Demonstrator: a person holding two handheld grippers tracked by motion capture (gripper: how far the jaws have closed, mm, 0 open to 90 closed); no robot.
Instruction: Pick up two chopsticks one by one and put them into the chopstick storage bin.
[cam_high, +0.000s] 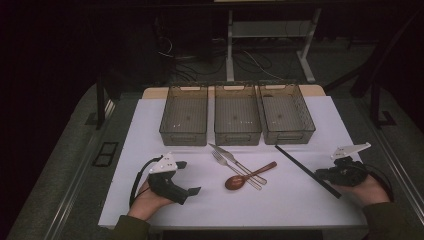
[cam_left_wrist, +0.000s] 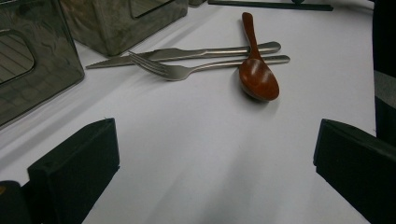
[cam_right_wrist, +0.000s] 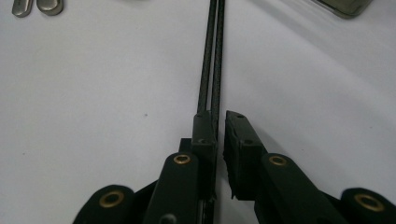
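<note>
Currently, the left gripper (cam_high: 186, 177) is resting on the white sheet (cam_high: 280, 200) at the left of the high view, with the person's left hand (cam_high: 147, 200) holding it from below; its jaws are standing wide apart with nothing between them, as the left gripper view confirms. Behind it, three smoky transparent bins are sitting side by side along the far edge of the sheet: the left bin (cam_high: 183, 116), the middle bin (cam_high: 237, 115) and the right bin (cam_high: 286, 113). In front of the middle bin, a metal knife (cam_high: 235, 159) and a metal fork (cam_high: 231, 168) are lying close alongside each other, and a brown wooden spoon (cam_high: 248, 176) is lying across both handles, its bowl pointing toward the person. Right of the cutlery, a pair of black chopsticks (cam_high: 306, 170) is lying diagonally on the sheet, running from near the right bin toward the right gripper (cam_high: 327, 176). The right gripper, held in the person's right hand (cam_high: 367, 190), is clamping the near end of the chopsticks; its jaws are standing almost together around the two sticks in the right gripper view.
</note>
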